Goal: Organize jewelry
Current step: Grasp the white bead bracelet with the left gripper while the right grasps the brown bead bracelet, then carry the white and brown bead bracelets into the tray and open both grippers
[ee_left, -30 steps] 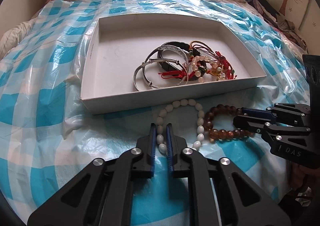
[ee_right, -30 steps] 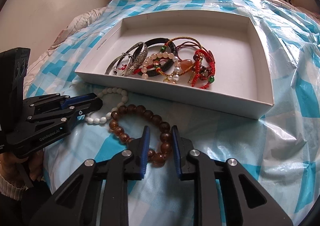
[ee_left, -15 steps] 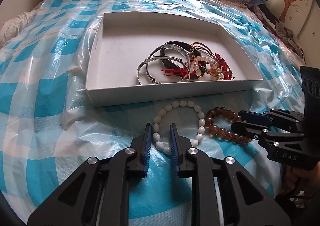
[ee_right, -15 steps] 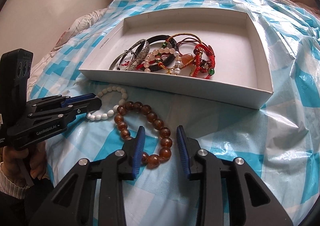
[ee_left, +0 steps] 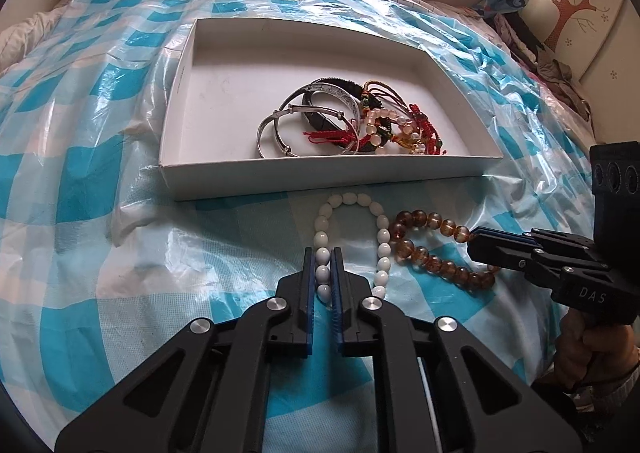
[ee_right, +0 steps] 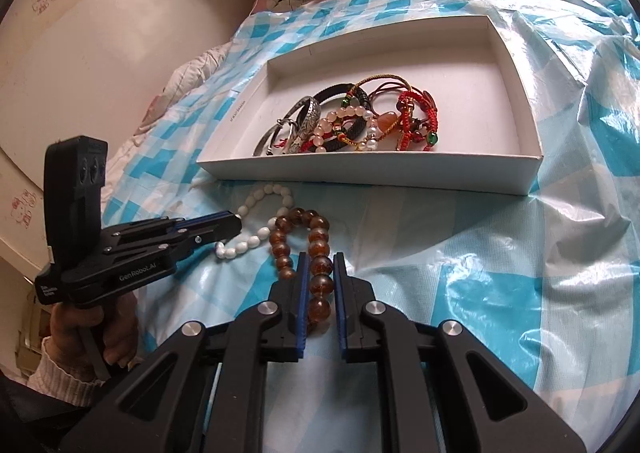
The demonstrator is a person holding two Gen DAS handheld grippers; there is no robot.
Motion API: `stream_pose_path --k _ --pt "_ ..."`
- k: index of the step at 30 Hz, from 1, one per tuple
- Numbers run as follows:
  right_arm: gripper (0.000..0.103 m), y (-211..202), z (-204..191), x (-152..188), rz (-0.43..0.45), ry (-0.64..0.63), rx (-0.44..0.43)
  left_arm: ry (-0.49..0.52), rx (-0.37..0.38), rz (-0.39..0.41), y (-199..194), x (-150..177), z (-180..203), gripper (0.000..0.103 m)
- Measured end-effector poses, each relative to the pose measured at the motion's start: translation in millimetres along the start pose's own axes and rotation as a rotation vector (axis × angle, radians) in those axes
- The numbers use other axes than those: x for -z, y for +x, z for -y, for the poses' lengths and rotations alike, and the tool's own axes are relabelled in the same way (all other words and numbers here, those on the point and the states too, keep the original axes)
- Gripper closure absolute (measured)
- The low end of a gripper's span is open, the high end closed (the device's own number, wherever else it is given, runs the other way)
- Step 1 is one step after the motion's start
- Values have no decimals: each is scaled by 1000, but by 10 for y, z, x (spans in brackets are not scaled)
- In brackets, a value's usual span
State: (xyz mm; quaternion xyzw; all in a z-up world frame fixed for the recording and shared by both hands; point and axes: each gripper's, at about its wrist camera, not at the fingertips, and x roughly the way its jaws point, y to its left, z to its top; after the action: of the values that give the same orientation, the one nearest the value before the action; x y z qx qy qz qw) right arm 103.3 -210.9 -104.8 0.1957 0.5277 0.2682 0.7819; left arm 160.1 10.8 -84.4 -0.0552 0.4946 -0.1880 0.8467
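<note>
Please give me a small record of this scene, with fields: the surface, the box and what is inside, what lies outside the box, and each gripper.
surface: bed under blue-checked plastic sheet
box: white shallow box, open
inside box: pile of bangles and cord bracelets
outside box: white bead bracelet and brown bead bracelet, touching, in front of the box
left gripper: shut on white bead bracelet
right gripper: closing on brown bead bracelet, pads against the beads
</note>
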Motion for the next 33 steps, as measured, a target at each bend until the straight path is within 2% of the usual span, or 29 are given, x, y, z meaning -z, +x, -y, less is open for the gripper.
stream_pose_path --k 3,8,17,25,28,33 --pt "90 -126 -63 9 32 5 -32 -50 57 2 -113 34 -72 96" --pt "90 -324 -149 2 76 4 -66 -83 106 24 -341 103 -82 96" --pt "90 -563 -147 25 125 31 -103 -83 126 73 -656 90 10 96" --pt "90 -736 -113 51 159 96 -188 -61 146 121 -884 62 179 96" --pt "90 -788 -105 36 179 112 -217 -51 132 136 -932 48 204 96" --pt "90 -786 -137 -7 192 117 -246 -24 44 156 -928 28 253 96"
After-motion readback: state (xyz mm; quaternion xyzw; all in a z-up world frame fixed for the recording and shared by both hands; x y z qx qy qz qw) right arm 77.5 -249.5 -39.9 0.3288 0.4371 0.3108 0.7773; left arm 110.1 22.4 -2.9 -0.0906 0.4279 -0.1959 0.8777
